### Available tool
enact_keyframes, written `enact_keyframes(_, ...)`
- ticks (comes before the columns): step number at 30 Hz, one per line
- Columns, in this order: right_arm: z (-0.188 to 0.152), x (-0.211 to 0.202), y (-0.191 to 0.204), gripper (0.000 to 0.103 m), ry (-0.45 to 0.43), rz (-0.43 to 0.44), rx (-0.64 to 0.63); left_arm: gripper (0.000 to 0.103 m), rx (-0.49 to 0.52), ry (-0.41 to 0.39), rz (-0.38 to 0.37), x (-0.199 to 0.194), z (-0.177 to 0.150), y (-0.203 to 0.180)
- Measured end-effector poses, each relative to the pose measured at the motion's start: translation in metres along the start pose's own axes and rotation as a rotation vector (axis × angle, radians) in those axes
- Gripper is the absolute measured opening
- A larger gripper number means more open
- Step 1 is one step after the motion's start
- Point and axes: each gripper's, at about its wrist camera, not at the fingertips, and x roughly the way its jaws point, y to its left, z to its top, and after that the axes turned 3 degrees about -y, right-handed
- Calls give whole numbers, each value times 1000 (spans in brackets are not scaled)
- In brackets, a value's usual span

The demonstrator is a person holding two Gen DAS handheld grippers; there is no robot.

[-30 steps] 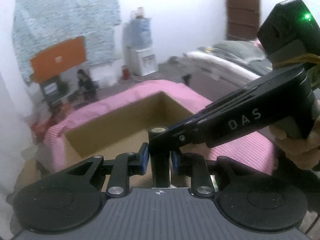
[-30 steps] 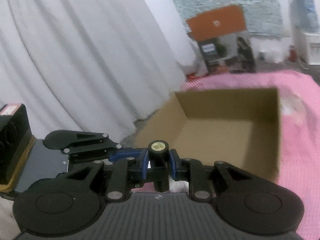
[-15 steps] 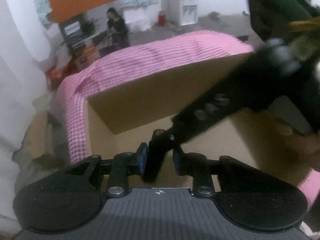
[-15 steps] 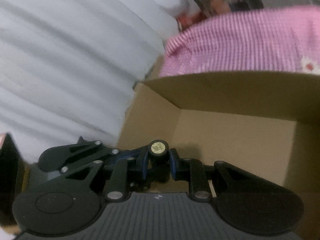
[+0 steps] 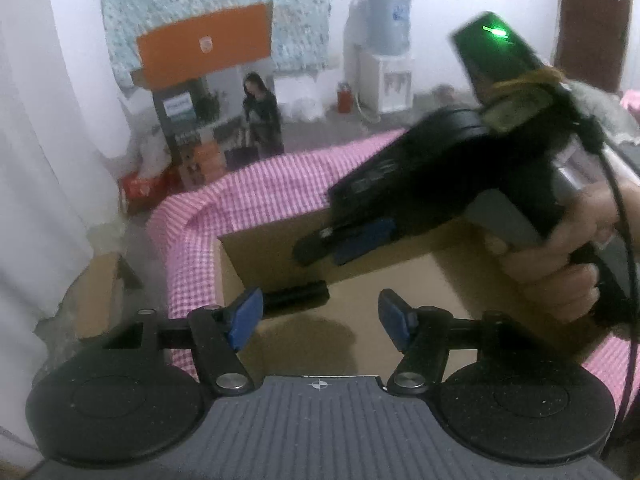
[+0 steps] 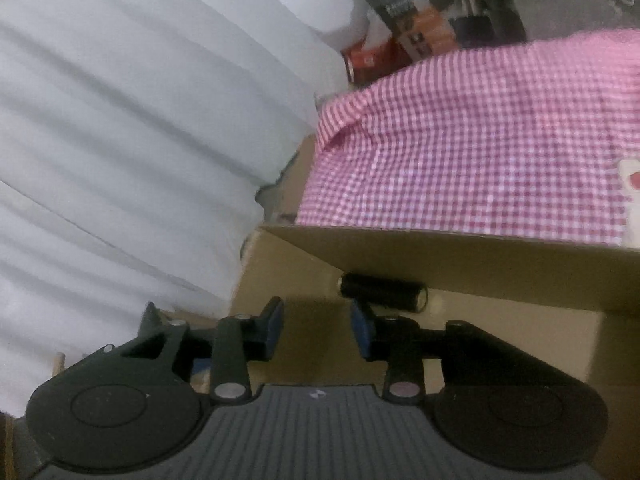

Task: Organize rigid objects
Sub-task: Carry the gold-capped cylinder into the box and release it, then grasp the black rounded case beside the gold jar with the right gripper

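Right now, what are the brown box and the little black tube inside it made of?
The box looks like plain cardboard: dull brown, with thin flat walls and sharp folded edges. The black tube looks like a battery, perhaps metal under a smooth dark wrap; its round end cap shines slightly. Too blurry to be sure.

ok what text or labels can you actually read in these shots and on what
Nothing reads cleanly.
Dark box by the far wall: white print, maybe a brand name, too blurred to confirm.
Orange box: small white logo, unreadable.
Right gripper body: raised letters, smeared by motion.
Battery in the cardboard box: no legible print.
Water dispenser: blue marks on the bottle, too blurred.
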Motion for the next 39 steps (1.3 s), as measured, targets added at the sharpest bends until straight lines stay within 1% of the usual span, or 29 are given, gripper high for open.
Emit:
enact_keyframes(5, -27, -73, 14, 39, -105, 55, -24, 64, -4, -86, -9, -45, -8, -9)
enact_keyframes(7, -44, -108, 20, 39, -155, 72, -35, 65, -8, -115, -24, -60, -11, -12)
enact_keyframes(10, -78, -159, 24, 40, -220, 92, -45, 65, -11, -144, -62, -77, -22, -21)
enact_keyframes(13, -118, -202, 21, 40, -267, 90, -49, 65, 1, -151, -118, -88, -36, -37)
enact_keyframes(15, -145, -225, 18, 40, -277, 74, -45, 65, 17, -133, -172, -86, -46, -49)
enact_keyframes(17, -171, -238, 9, 40, -284, 62, -24, 65, 34, -111, -217, -84, -58, -64)
enact_keyframes(18, -185, -242, 2, 40, -279, 47, -2, 65, 43, -100, -245, -80, -63, -73)
enact_keyframes(21, -217, -240, -21, 40, -265, 12, 79, 64, 66, -31, -326, -61, -79, -99)
enact_keyframes(23, -240, -228, -40, 40, -250, -16, 142, 61, 93, 30, -375, -43, -90, -118)
enact_keyframes(27, -268, -204, -74, 39, -222, -82, 241, 52, 154, 135, -429, -14, -109, -149)
enact_keyframes(29, -278, -195, -87, 39, -204, -81, 282, 48, 177, 176, -445, -2, -113, -159)
enact_keyframes(31, -282, -185, -97, 38, -197, -83, 310, 40, 190, 204, -459, 5, -118, -168)
enact_keyframes(36, -288, -168, -113, 35, -166, -118, 339, 35, 214, 256, -461, 19, -123, -181)
enact_keyframes(39, -289, -163, -122, 31, -159, -98, 345, 34, 228, 284, -446, 29, -125, -189)
